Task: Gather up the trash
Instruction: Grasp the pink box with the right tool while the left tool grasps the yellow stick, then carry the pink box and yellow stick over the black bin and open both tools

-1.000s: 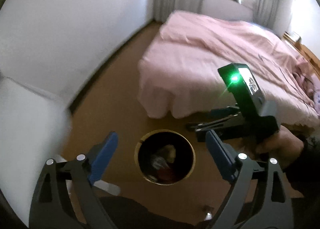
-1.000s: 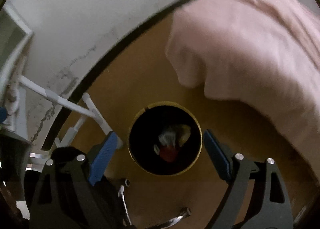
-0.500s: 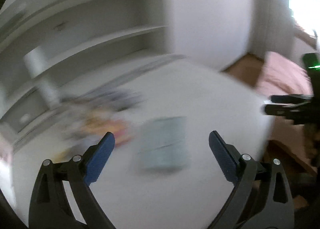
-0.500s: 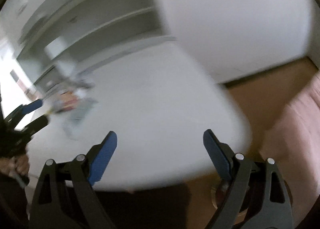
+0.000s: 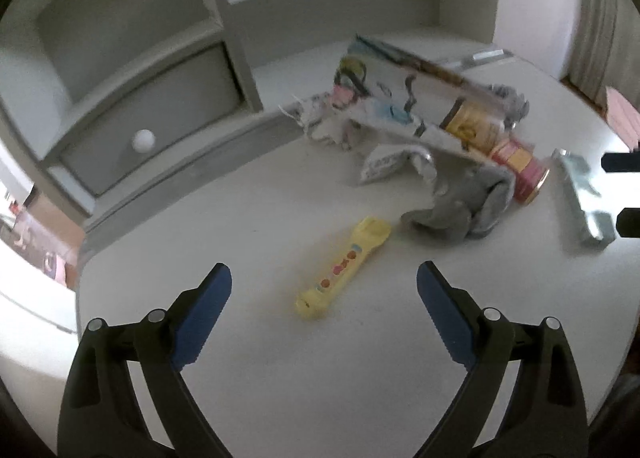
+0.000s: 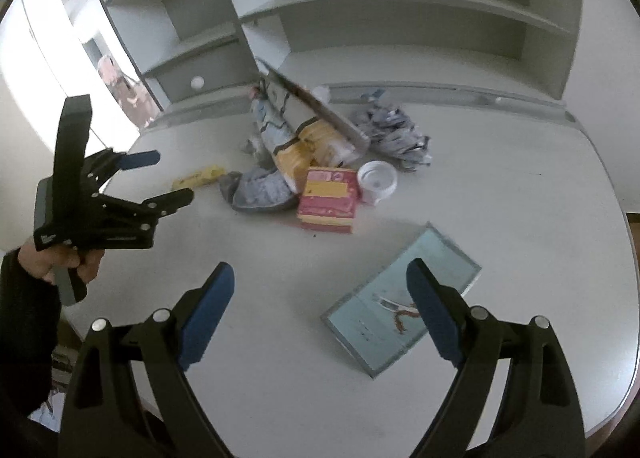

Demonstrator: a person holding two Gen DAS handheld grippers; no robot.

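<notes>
- Left wrist view: left gripper point(image 5: 322, 284) hangs over the white desk point(image 5: 280, 378), jaws spread wide, nothing between the blue pads.
- Dead ahead, at twelve o'clock from the jaws, lies a yellow toy stick point(image 5: 345, 267) with red dots along it; any lettering on it is too blurred to read.
- Up at one o'clock sits the trash heap: a grey cloth point(image 5: 460, 202), crumpled printed paper point(image 5: 384, 118), a pink-and-yellow box point(image 5: 516, 168) whose label will not resolve.
- Over at three o'clock, a pale blue flat packet point(image 5: 584, 198) lies on the desk, just beside the dark tips of the other tool at the frame edge.
- Right wrist view: right gripper point(image 6: 320, 286) is also splayed open and carrying nothing, with the packet lying under its right pad.
- At twelve o'clock, the pink box shows a yellow label panel, text unreadable; a white round lid point(image 6: 378, 178) touches its right side.
- At nine o'clock a hand point(image 6: 60, 258) in a dark sleeve holds the left tool.
- Behind it all, pale shelving point(image 6: 380, 6) with a round-knobbed drawer point(image 6: 196, 82) backs the desk; a bright doorway shows at ten o'clock.
</notes>
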